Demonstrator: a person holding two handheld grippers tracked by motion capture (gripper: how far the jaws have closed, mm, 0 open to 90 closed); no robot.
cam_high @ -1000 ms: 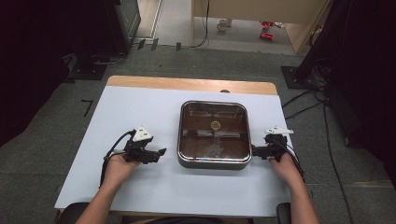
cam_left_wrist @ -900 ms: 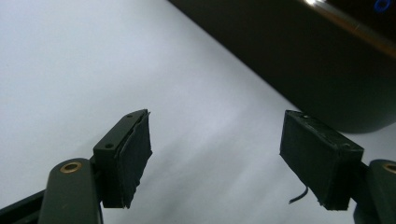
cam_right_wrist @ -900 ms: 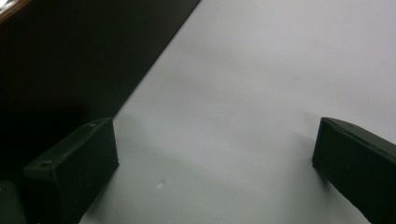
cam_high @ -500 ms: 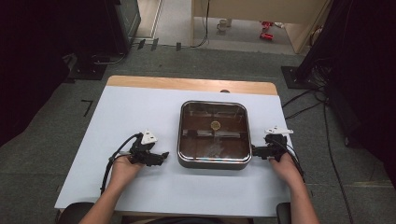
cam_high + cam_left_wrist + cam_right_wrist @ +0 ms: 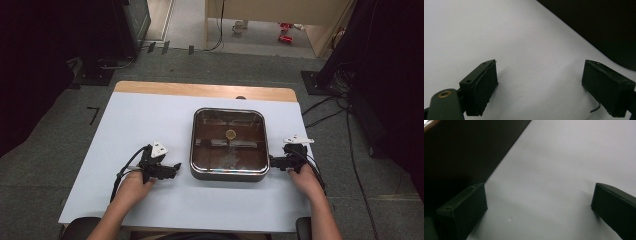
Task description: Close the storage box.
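Sitting a little right of the middle of the white table (image 5: 150,125), the square metal pan (image 5: 229,144) is the thing both grippers face — a shallow, round-cornered tray with a shiny brownish floor and a small round mark near its centre. It lies flat, its far edge towards twelve o'clock, just short of the bare wooden strip (image 5: 200,90) along the table's far side.

At about three o'clock of the pan, the right gripper (image 5: 276,162) rests low on the tabletop, its tips just beside the pan's right wall near the near corner; whether they touch it I cannot tell from the high view. In the right gripper view its jaws stand wide apart with nothing but white table between them, and the pan's dark wall (image 5: 461,152) fills the upper left.

At about nine o'clock, the left gripper (image 5: 172,169) points towards the pan's left wall, near it but apart. Its jaws have just been opening and now stand wide, with bare table between them — the pan's dark side (image 5: 604,27) shows at upper right in the left gripper view.

Black cables trail from both grippers back towards the person's hands at six o'clock.
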